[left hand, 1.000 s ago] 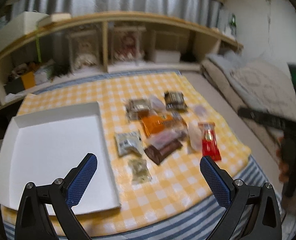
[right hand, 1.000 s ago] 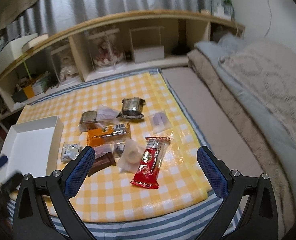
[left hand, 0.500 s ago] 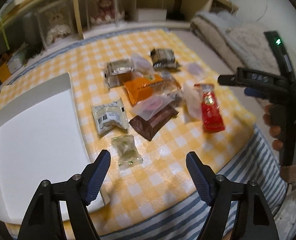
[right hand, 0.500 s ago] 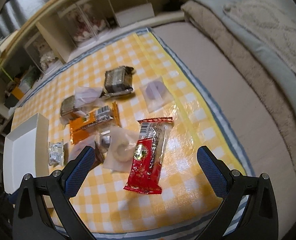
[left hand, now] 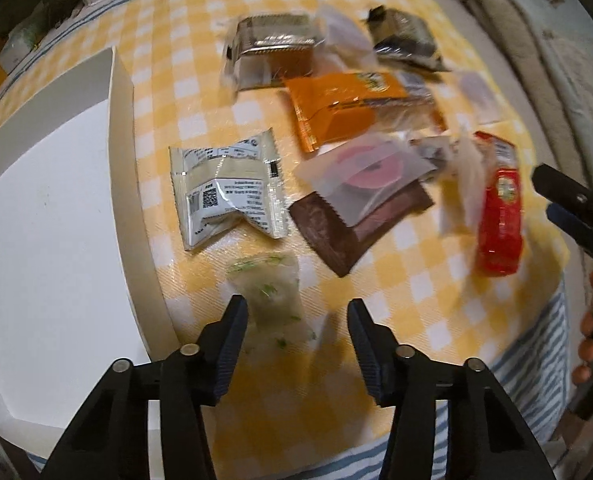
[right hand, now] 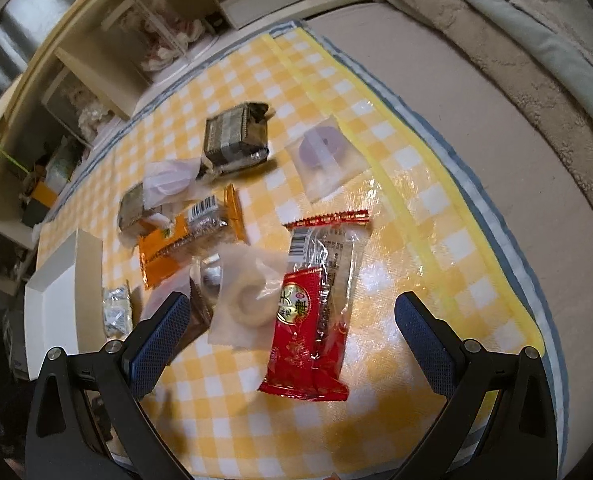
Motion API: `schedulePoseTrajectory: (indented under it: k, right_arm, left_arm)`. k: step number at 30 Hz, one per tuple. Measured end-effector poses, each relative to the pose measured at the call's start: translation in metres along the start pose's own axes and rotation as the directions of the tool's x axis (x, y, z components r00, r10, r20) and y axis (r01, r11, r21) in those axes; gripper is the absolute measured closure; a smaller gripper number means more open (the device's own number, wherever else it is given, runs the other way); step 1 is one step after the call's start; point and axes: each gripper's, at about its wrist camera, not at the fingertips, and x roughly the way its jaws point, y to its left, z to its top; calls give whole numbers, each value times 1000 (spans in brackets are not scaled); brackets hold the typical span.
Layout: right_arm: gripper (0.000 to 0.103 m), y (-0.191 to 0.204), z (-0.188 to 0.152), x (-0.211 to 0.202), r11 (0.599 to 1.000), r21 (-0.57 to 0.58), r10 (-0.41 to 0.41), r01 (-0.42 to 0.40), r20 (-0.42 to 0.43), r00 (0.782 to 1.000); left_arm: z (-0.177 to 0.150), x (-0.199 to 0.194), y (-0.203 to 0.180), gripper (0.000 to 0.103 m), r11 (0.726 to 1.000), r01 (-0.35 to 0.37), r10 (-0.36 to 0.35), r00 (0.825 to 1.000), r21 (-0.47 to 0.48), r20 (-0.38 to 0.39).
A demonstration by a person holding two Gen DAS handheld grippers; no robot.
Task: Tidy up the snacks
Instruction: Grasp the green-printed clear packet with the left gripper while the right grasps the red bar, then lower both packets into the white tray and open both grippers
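Over the checked cloth (left hand: 200,92), the left hand-held gripper (left hand: 296,322) has dropped, half-narrowed, around the green-flecked packet (left hand: 270,292); the right hand-held gripper (right hand: 292,320) stays wide.

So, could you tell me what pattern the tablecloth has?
Yellow-and-white checks on the tablecloth, clearest in the right wrist view.

Our left tongs (left hand: 296,316) reach forward with fingers moderately parted; our right tongs (right hand: 292,320) are spread wide, both angled downward, empty.

Motion blur smears the green-flecked packet (left hand: 270,292) beside the white tray (left hand: 48,216).
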Motion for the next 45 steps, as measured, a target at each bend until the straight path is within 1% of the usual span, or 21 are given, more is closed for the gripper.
schedulePoseTrajectory:
  k: [2,4,5,6,8,10,11,12,14,15,16,17,20,25,31,34,39,40,45]
  right_arm:
    - [0,-6,0,5,999,35,13,-12,-33,999]
    - [1,-14,0,10,997,80,8,-3,-60,998]
    - [11,-16,0,11,996,93,-1,6,-59,998]
    - [21,-18,0,12,995,98,-9,15,-63,998]
    - [27,-18,1,15,995,94,-20,27,-69,997]
    - [30,-14,1,17,997,79,-15,21,-70,997]
    - [31,-10,2,20,998,65,-15,19,-74,997]
    - [33,-8,2,23,998,55,-19,24,-78,997]
    - [37,-3,0,29,998,30,-54,57,-92,994]
    - [42,-1,-1,33,997,12,-77,78,-102,992]
    - [47,-1,-2,36,995,2,-95,96,-110,989]
    - [56,-1,-3,38,994,-4,-111,112,-113,987]
    - [65,0,-4,29,994,-1,-113,114,-79,990]
    - [67,12,-2,0,997,-22,-79,79,-2,997]
    - [67,40,-11,-38,997,-79,9,-3,74,997]
    - [67,55,-20,-60,993,-115,45,-31,120,992]
    - [67,73,-31,-81,986,-147,98,-72,178,979]
    - [67,76,-34,-85,985,-155,103,-75,187,977]
    - [67,96,-44,-97,975,-183,162,-125,207,965]
  left_arm:
    - [-1,6,-3,61,999,-33,33,999,11,-6]
    - [-2,12,-6,66,998,-54,54,998,25,-18]
    - [-3,14,-8,70,998,-57,57,998,26,-24]
    - [-4,15,-10,70,997,-66,67,997,28,-26]
    - [-5,17,-13,73,995,-88,89,996,38,-17]
    - [-7,18,-15,74,995,-91,92,996,41,-12]
    - [-9,17,-16,77,995,-89,90,996,42,-8]
    - [-11,16,-17,77,995,-86,86,996,43,-1]
    - [-15,8,-17,77,997,-61,60,998,41,25]
    - [-18,3,-17,77,999,-33,31,998,41,48]
    - [-21,-3,-17,77,999,-20,17,998,44,68]
    - [-23,-7,-16,77,999,-17,14,997,44,80]
    - [-29,-25,-14,77,999,7,-13,992,44,128]
    - [-35,-58,-3,77,999,32,-38,977,30,208]
    - [-52,-101,19,77,998,63,-64,954,15,293]
    - [-62,-120,30,77,998,70,-67,940,3,334]
    - [-83,-149,49,77,995,98,-80,916,-27,393]
    - [-90,-155,56,77,994,104,-80,910,-36,408]
    - [-117,-179,80,77,990,122,-78,890,-69,450]
